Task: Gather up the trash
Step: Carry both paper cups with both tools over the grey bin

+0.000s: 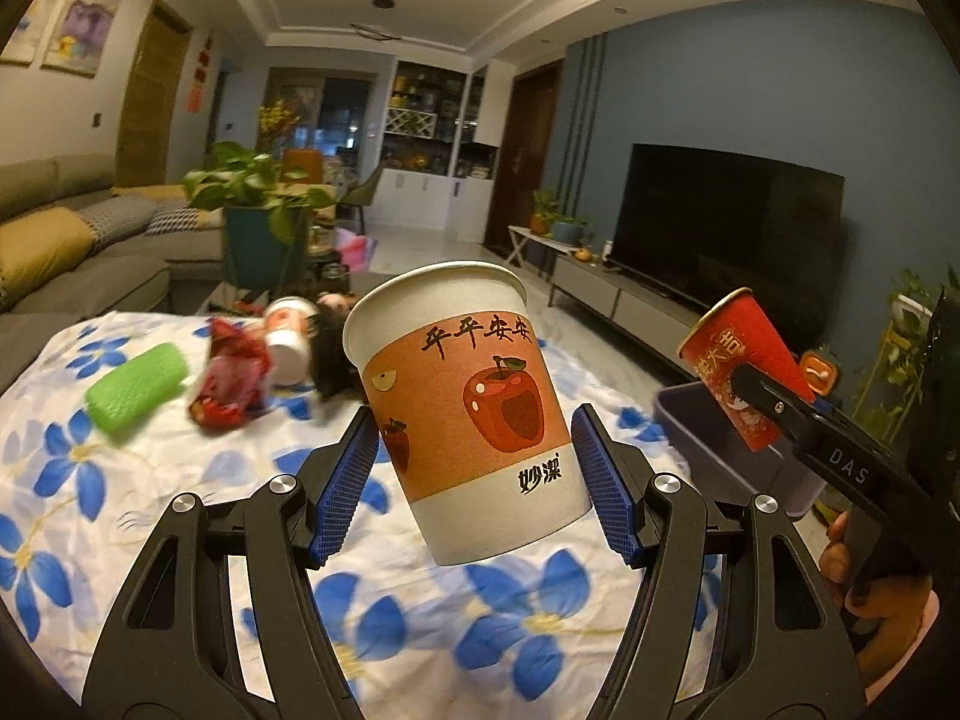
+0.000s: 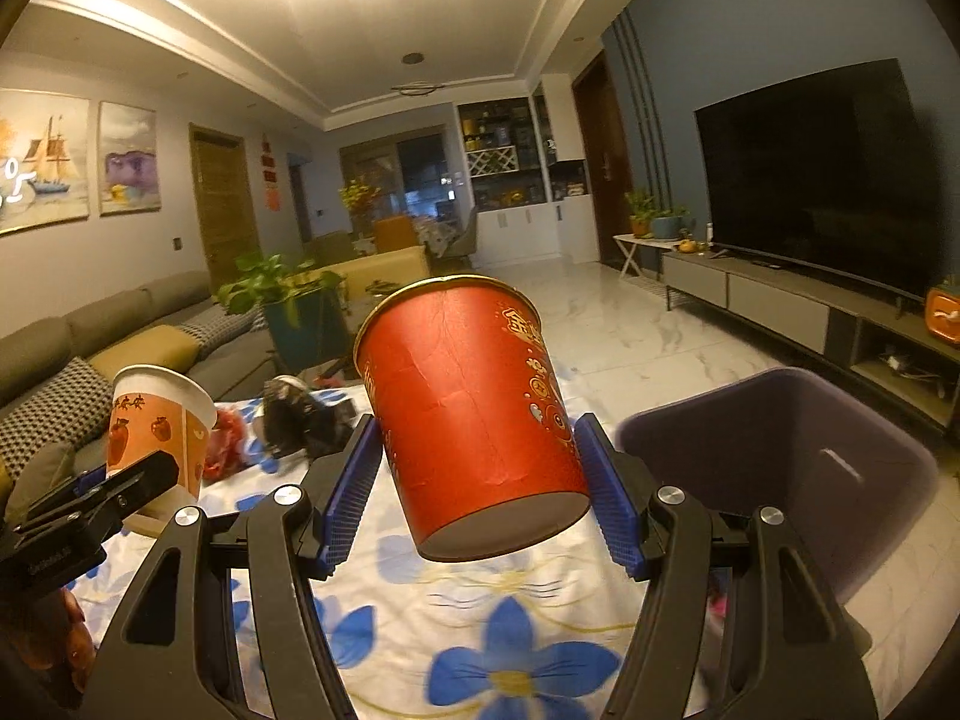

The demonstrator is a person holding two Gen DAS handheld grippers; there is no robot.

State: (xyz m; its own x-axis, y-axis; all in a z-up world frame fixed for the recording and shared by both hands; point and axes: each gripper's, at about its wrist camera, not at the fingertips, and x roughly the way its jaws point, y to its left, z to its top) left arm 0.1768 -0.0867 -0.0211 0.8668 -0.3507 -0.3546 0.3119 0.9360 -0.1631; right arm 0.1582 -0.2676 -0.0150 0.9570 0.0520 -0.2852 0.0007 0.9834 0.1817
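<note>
Left claw (image 1: 477,468) clamped on the white-and-orange apple cup (image 1: 462,408), held tilted in the air above the flowered cloth (image 1: 72,480). Right claw (image 2: 480,480) clamped on the red cup (image 2: 474,420), likewise lifted and tilted, just beside the open purple bin (image 2: 798,456). Farther back on the cloth: green roll (image 1: 135,387), red wrapper (image 1: 231,381), another paper cup (image 1: 288,339).
</note>
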